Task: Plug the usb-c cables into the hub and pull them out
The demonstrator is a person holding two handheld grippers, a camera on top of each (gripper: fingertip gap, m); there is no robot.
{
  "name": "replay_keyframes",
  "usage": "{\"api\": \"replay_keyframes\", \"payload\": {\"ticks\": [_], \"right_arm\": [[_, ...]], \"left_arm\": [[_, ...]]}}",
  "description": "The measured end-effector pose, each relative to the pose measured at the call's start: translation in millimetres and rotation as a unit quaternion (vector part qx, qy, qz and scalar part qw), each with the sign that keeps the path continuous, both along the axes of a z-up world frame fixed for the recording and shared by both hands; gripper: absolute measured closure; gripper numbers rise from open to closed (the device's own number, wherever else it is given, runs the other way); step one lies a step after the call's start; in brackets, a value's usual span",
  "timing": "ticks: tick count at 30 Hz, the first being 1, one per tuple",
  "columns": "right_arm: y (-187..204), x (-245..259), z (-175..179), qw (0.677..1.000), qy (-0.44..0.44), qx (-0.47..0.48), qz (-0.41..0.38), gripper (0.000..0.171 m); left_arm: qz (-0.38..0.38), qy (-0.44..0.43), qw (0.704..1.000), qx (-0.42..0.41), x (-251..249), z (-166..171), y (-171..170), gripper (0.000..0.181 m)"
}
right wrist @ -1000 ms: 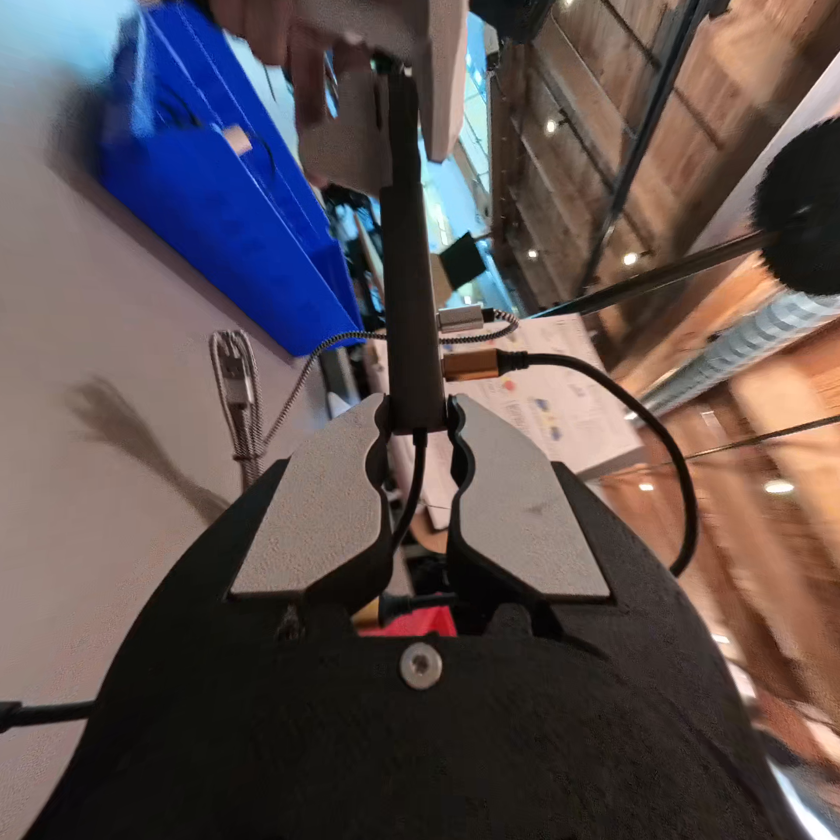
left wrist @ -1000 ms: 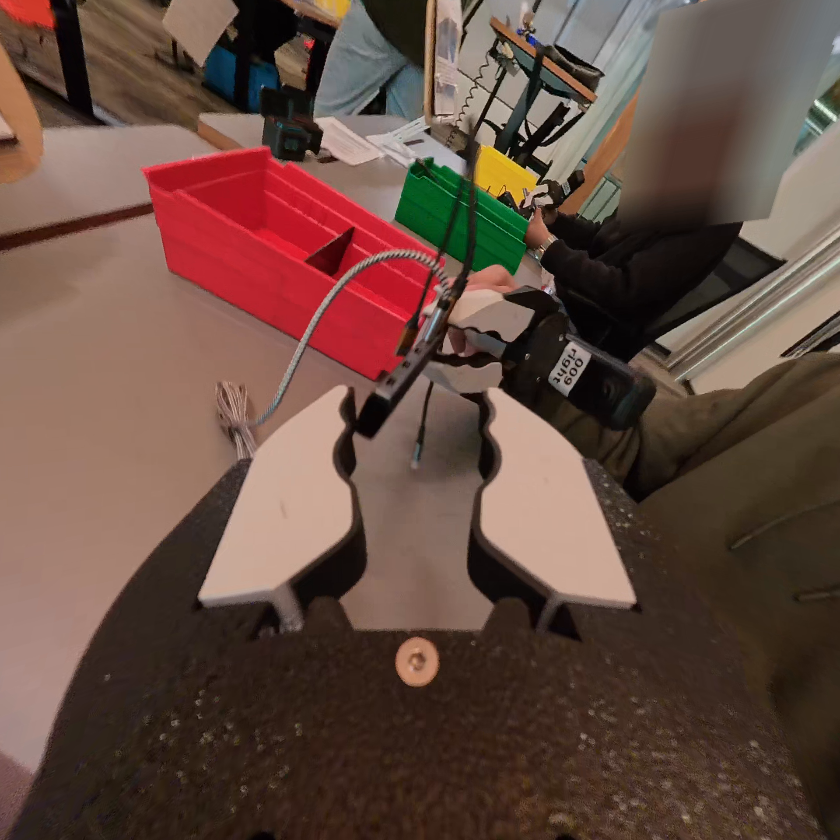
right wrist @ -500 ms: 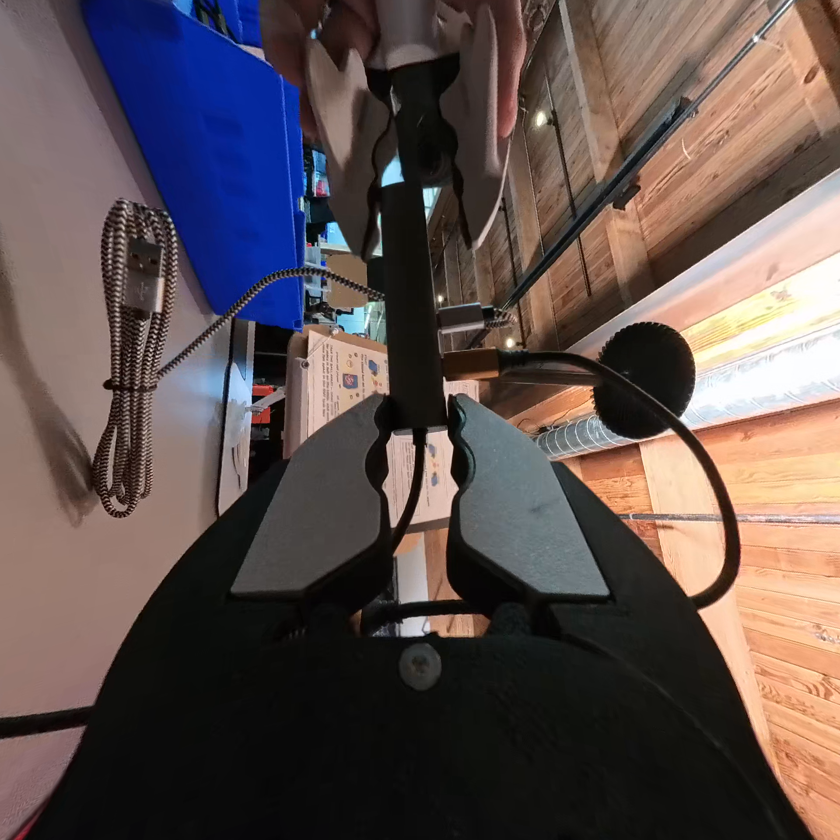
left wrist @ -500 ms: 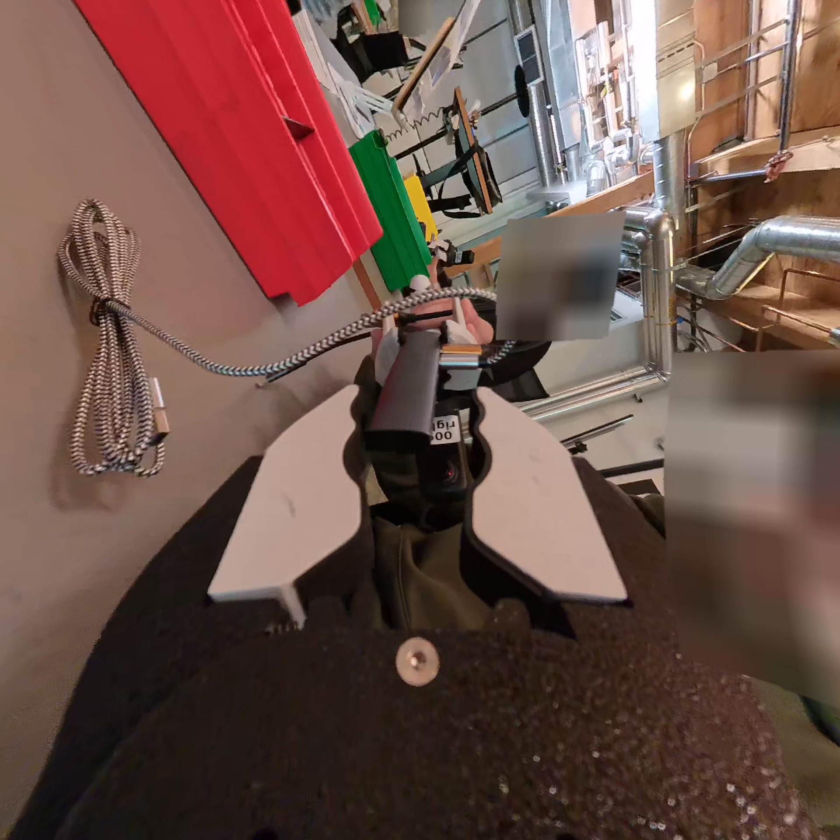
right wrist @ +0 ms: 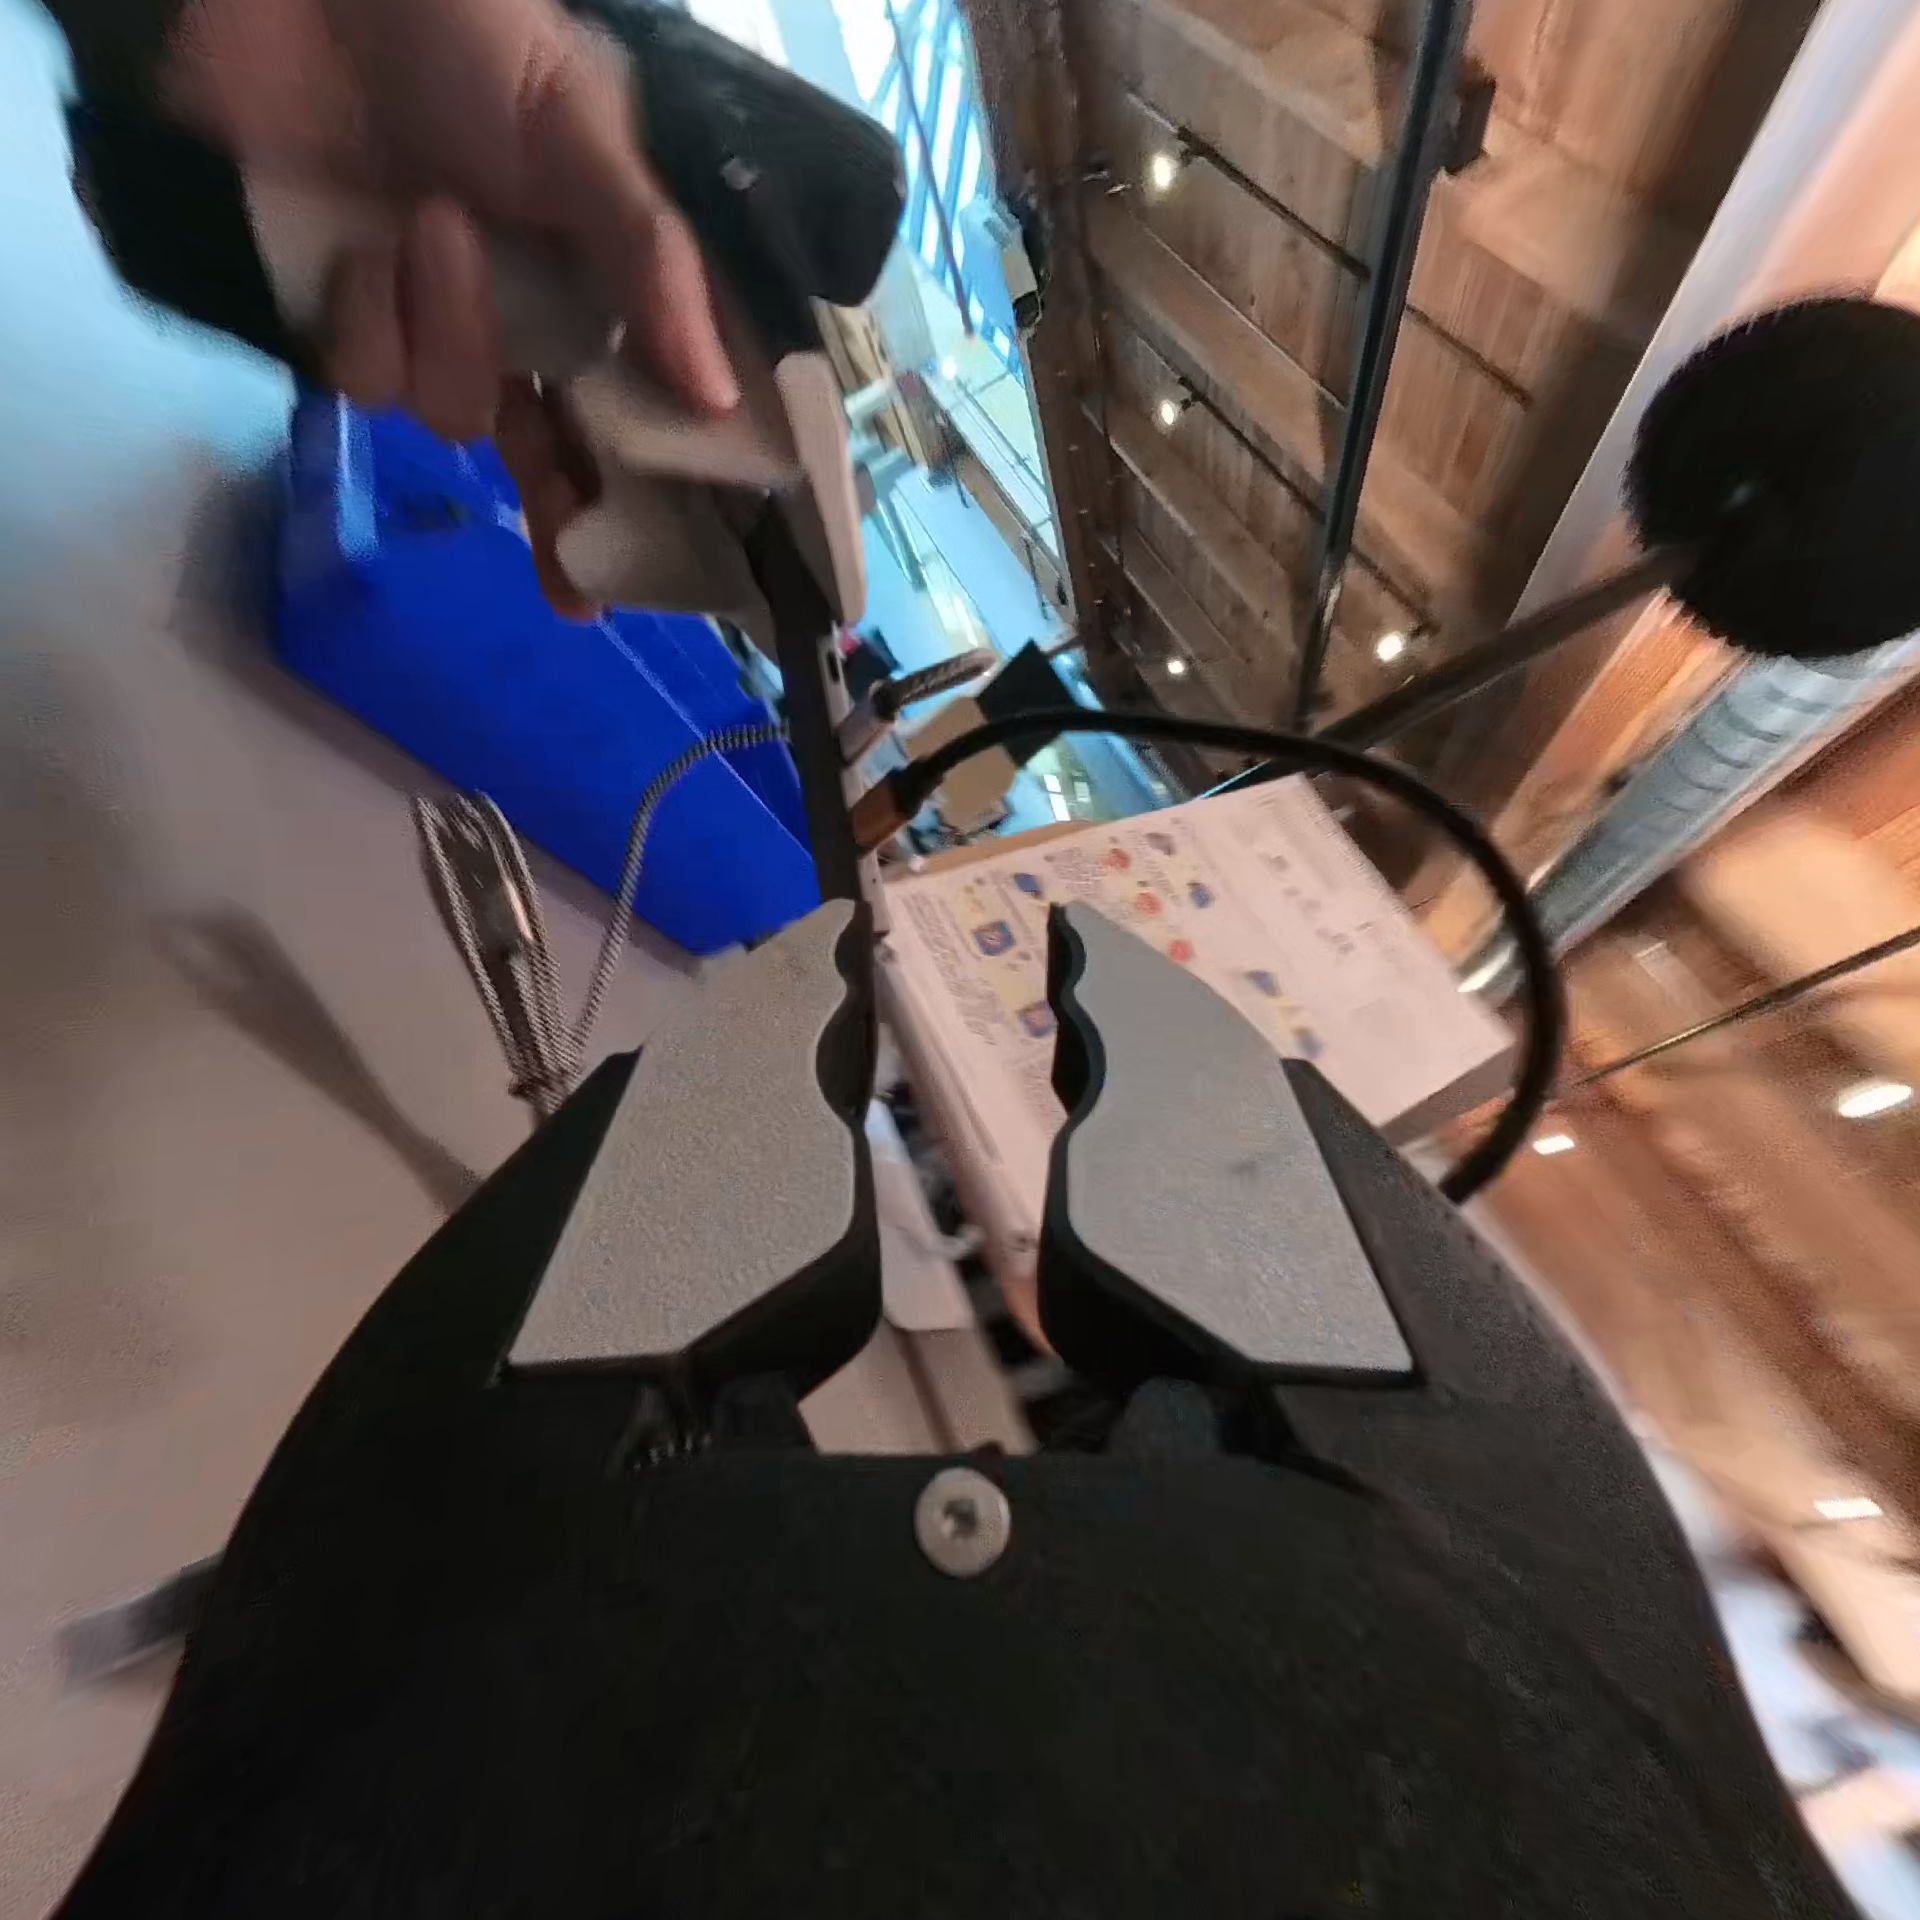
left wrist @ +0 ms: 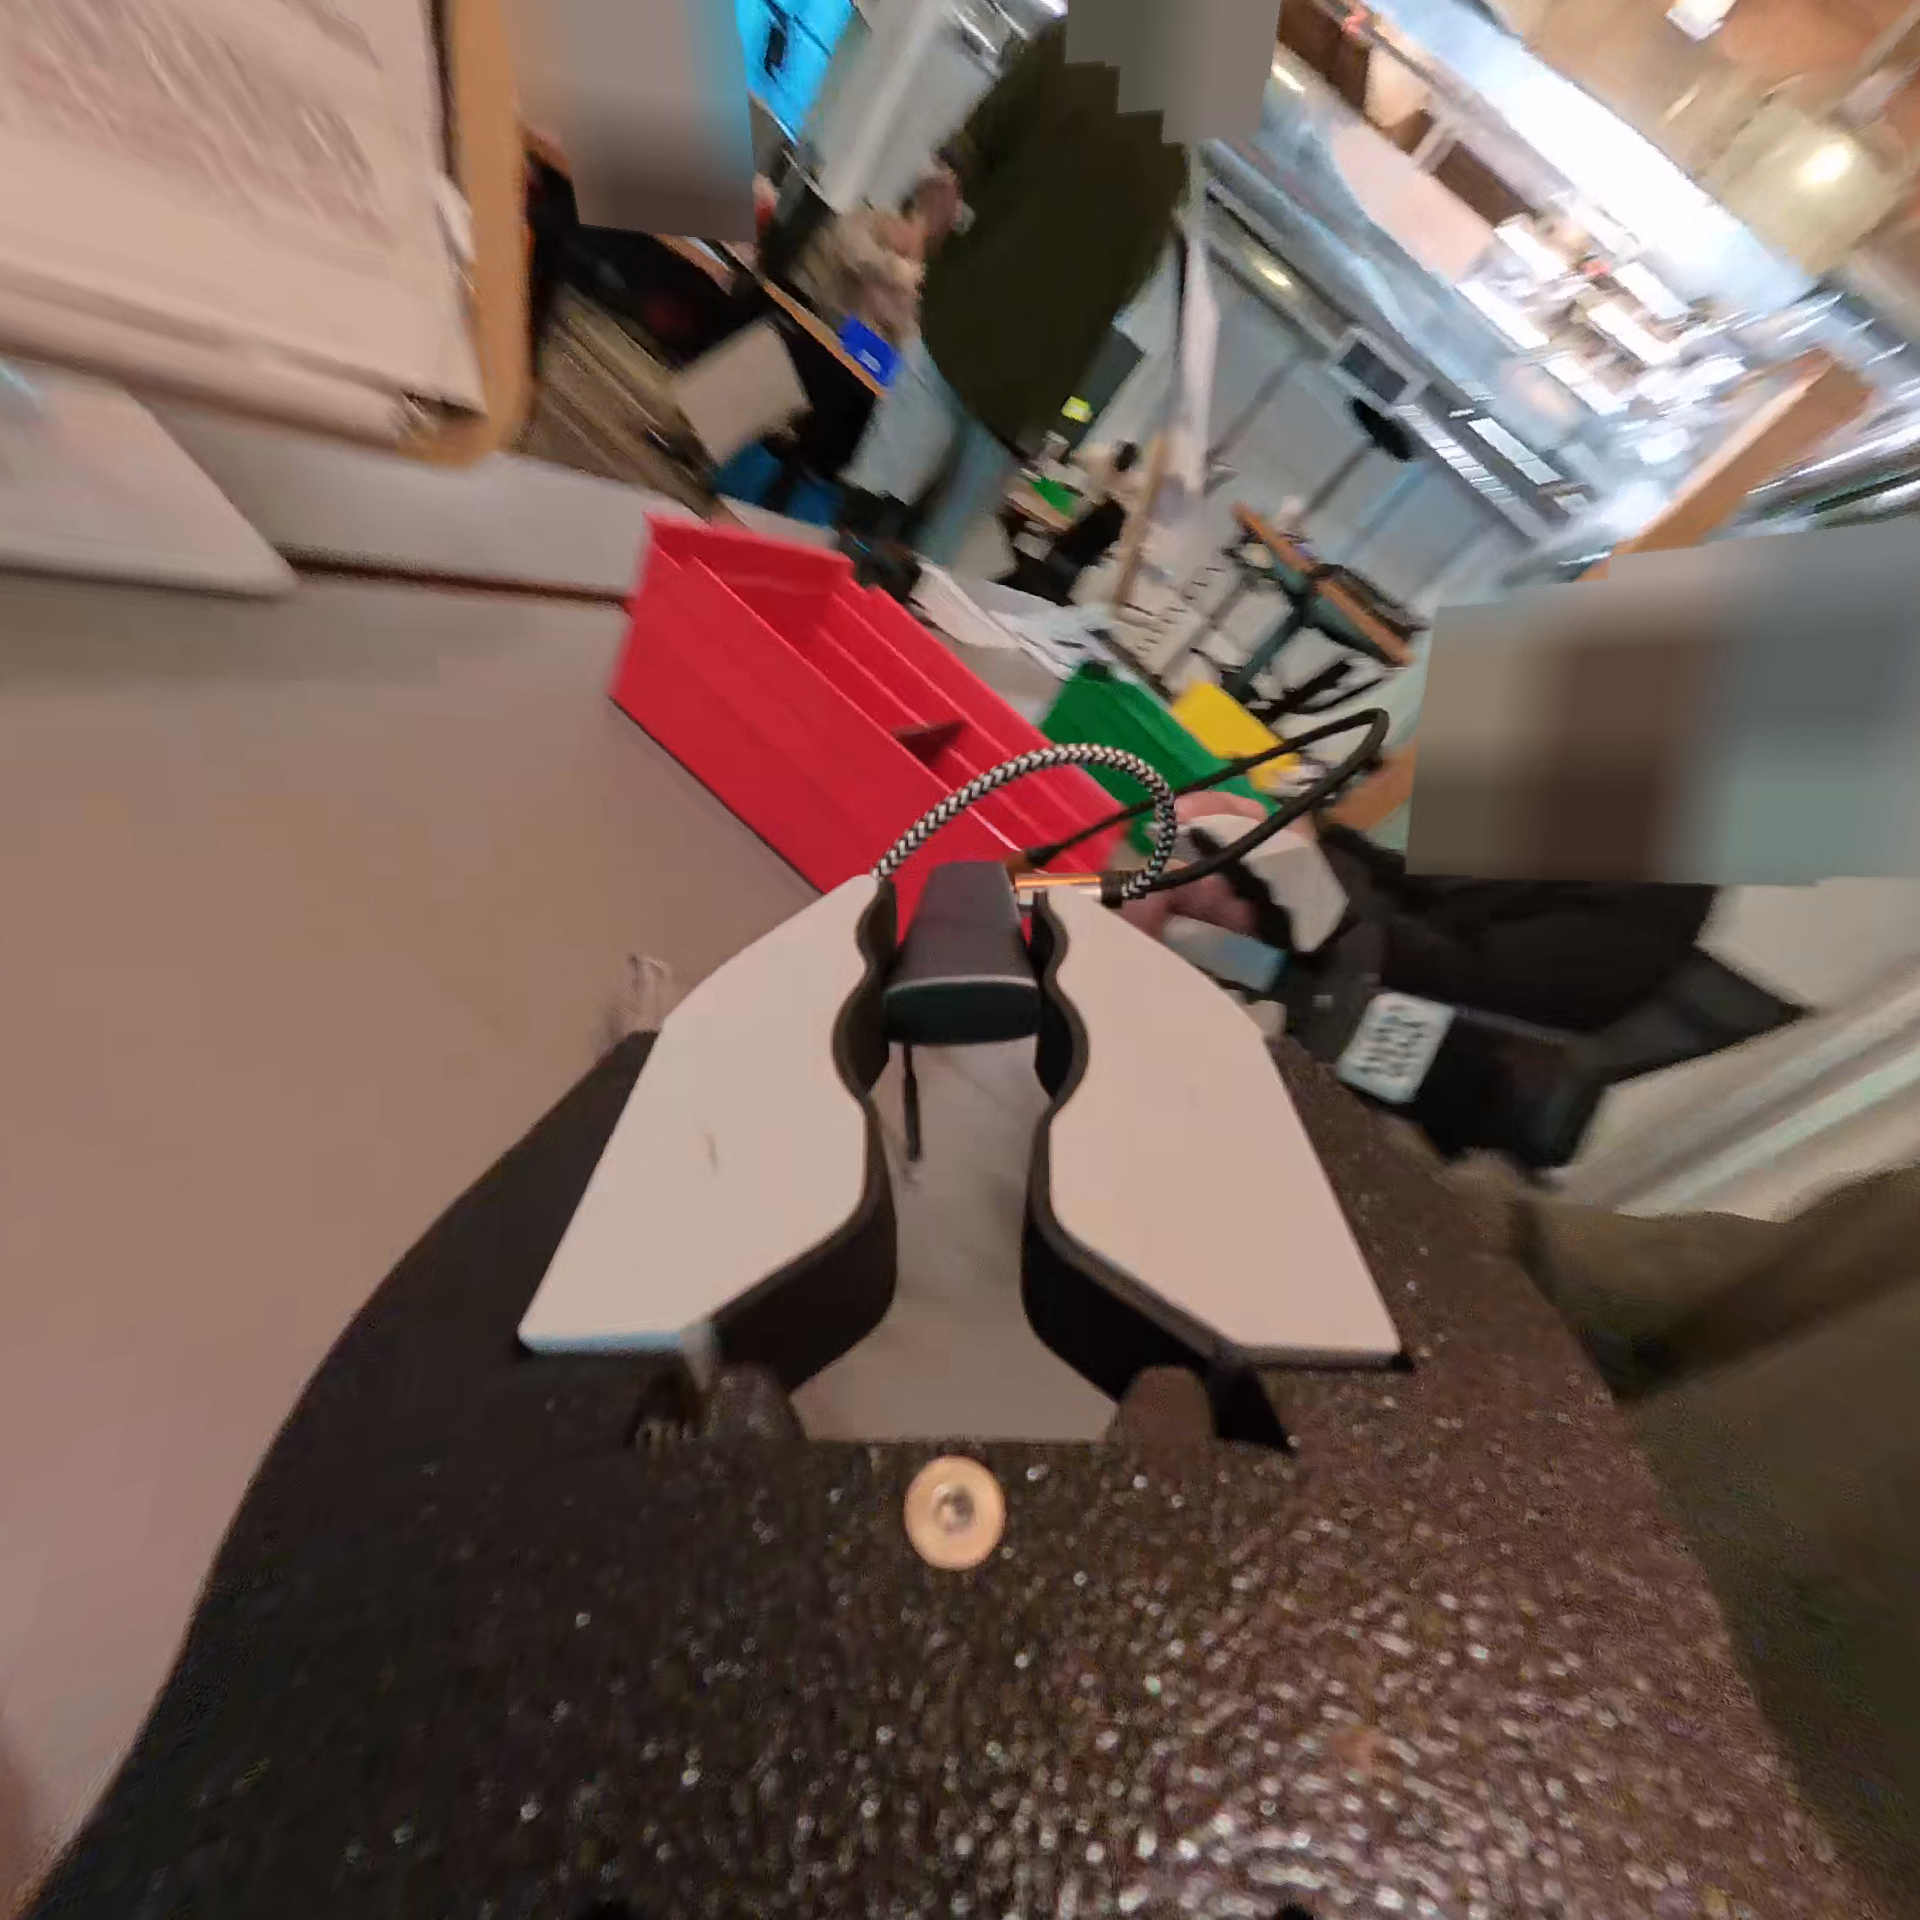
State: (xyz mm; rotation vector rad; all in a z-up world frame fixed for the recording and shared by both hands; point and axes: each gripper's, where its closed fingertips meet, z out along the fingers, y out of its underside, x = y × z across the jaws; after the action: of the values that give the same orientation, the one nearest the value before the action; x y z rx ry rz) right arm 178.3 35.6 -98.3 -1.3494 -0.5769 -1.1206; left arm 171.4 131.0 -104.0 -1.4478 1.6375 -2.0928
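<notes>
My left gripper [left wrist: 956,914] is shut on one end of the dark grey hub [left wrist: 961,971] and holds it above the table. A braided cable [left wrist: 1018,774] and a black cable [left wrist: 1299,758] with a gold connector [left wrist: 1049,885] are plugged into the hub's right side. My right gripper [right wrist: 951,914] is open and empty. The hub [right wrist: 821,790] runs past its left fingertip [right wrist: 831,935]. In the right wrist view, the silver plug [right wrist: 868,717] and gold plug [right wrist: 883,810] sit in the hub. The left gripper [right wrist: 810,488] grips the hub's far end.
A red bin [left wrist: 790,707], a green bin [left wrist: 1112,717] and a yellow bin [left wrist: 1226,717] stand on the table behind the hub. A blue bin [right wrist: 499,665] and the coiled braided cable [right wrist: 488,914] lie to the left. A printed sheet [right wrist: 1195,935] is behind. People stand nearby.
My right gripper has opened and let go of the hub. My left gripper has closed on the hub's other end and now carries it. Both views have swung.
</notes>
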Motion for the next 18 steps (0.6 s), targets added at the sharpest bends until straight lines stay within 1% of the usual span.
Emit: {"api": "replay_keyframes", "payload": {"ticks": [2, 3, 4, 5, 6, 7, 8, 9, 10, 11, 12, 13, 15, 16, 17, 18], "right_arm": [[2, 0, 2, 0.993, 0.111, 0.019, 0.044, 0.135], [6, -5, 0, 0.982, 0.172, 0.017, 0.075, 0.135], [12, -7, -4, 0.965, 0.242, 0.015, 0.095, 0.136], [19, -4, -12, 0.942, 0.323, 0.012, 0.092, 0.135], [27, -3, -23, 0.909, 0.407, 0.000, 0.087, 0.131], [35, -5, -35, 0.868, 0.489, -0.008, 0.091, 0.124], [42, -11, -45, 0.819, 0.564, -0.016, 0.102, 0.116], [48, -21, -51, 0.771, 0.623, -0.020, 0.130, 0.104], [52, -24, -52, 0.729, 0.667, -0.001, 0.151, 0.098], [53, -21, -52, 0.695, 0.700, 0.033, 0.159, 0.101], [52, -18, -52, 0.664, 0.727, 0.062, 0.162, 0.109], [53, -25, -52, 0.635, 0.748, 0.058, 0.184, 0.112], [55, -67, -48, 0.582, 0.765, -0.050, 0.271, 0.117], [54, -79, -43, 0.576, 0.758, -0.085, 0.293, 0.120], [53, -83, -35, 0.594, 0.743, -0.084, 0.298, 0.119], [50, -84, -25, 0.620, 0.720, -0.075, 0.301, 0.122]], "left_arm": [[0.047, -0.041, 0.995, 0.072, 3, 7, 7, 0.157], [0.065, -0.060, 0.990, 0.109, 3, 9, 7, 0.157], [0.075, -0.078, 0.983, 0.151, 3, 11, 5, 0.157], [0.086, -0.093, 0.973, 0.195, 3, 11, 1, 0.157], [0.100, -0.104, 0.960, 0.240, 4, 10, 0, 0.157], [0.113, -0.114, 0.945, 0.286, 5, 9, -2, 0.157], [0.125, -0.129, 0.926, 0.332, 6, 9, -4, 0.157], [0.136, -0.144, 0.908, 0.370, 6, 10, -6, 0.157], [0.143, -0.157, 0.892, 0.399, 5, 12, -10, 0.157], [0.148, -0.169, 0.878, 0.422, 5, 14, -13, 0.157], [0.154, -0.184, 0.865, 0.440, 4, 17, -16, 0.157], [0.159, -0.197, 0.852, 0.458, 3, 20, -18, 0.157], [0.167, -0.209, 0.833, 0.484, 3, 22, -17, 0.157], [0.177, -0.214, 0.826, 0.491, 3, 24, -15, 0.157], [0.179, -0.220, 0.823, 0.493, 3, 24, -14, 0.157], [0.179, -0.225, 0.823, 0.490, 2, 25, -14, 0.157]]}}
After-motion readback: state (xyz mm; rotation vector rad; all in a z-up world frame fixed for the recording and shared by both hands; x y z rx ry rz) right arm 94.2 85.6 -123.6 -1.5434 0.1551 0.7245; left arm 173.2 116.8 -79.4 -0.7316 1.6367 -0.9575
